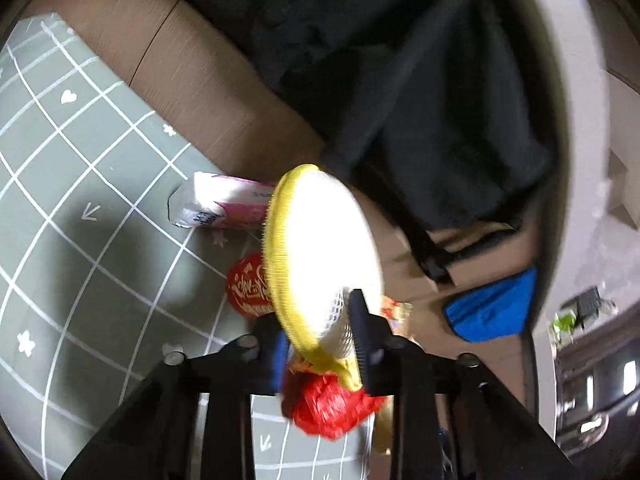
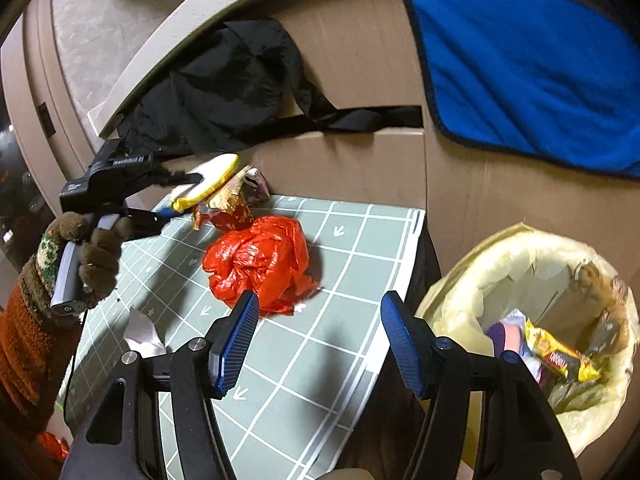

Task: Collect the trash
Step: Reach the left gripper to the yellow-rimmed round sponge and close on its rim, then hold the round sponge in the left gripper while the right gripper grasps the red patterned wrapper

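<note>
A grey-green mat with a white grid (image 2: 320, 320) covers the counter, backed by brown cardboard panels (image 2: 360, 60). A black cloth (image 2: 224, 80) and a blue fleece towel (image 2: 520, 68) lie over the cardboard. The left tool (image 1: 320, 336), held in a hand in a brown knitted glove (image 2: 96, 256), is clenched on a yellow-rimmed white mesh disc (image 1: 320, 240), above a red printed wrapper (image 1: 248, 288). The right tool (image 2: 316, 340) is released, hovering just beside a crumpled red plastic bag (image 2: 260, 260) on the mat. A bin with a pale yellow liner (image 2: 500, 264), wrappers inside, stands just past the mat's edge.
</note>
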